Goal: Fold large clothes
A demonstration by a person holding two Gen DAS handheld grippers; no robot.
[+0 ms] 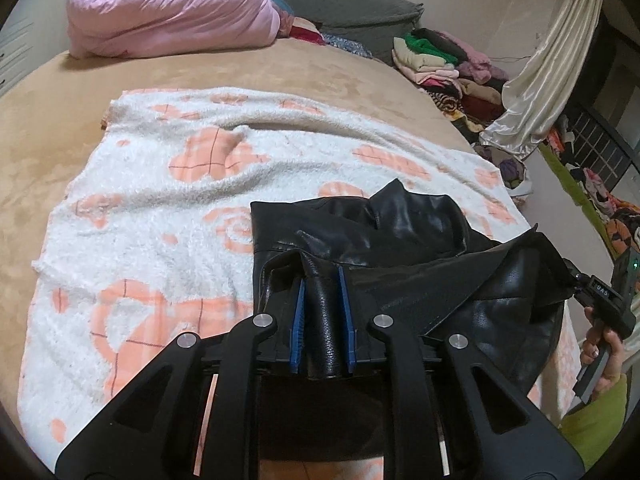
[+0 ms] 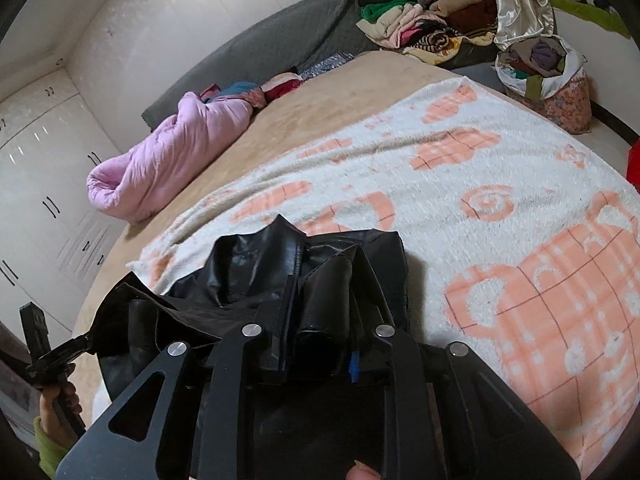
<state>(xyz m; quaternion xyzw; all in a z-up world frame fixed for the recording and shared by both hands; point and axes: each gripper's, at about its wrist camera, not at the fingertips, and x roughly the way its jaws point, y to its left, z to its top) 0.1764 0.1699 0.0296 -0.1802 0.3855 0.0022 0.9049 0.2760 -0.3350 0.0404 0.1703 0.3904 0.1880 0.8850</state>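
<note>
the black leather jacket [image 1: 400,236] lies in the lower middle of the left wrist view, on a white towel with orange patterns [image 1: 160,208] that is spread over a tan bed [image 1: 60,120]. its long axis runs roughly left to right across the frame, stretched between the two grippers, and a pointed flap of it pokes toward the upper part of the frame. in the right wrist view the same jacket [image 2: 280,264] sits lower middle, its near edge bunched and its far part resting on the towel.

the left gripper [image 1: 323,308] is clamped on a rolled fold of the jacket; the blue pads [image 1: 299,304] press on either side of it. the right gripper [image 2: 320,320] is likewise closed on a thick fold of leather, its fingers mostly buried in the material.

at the upper right of the right wrist view a patterned bag [image 2: 556,92] stands beside the bed, stuffed with crumpled clothes. a pile of folded clothes [image 1: 440,64] sits at the upper right of the left wrist view, and a pink quilt [image 1: 168,16] is rolled at upper left.
</note>
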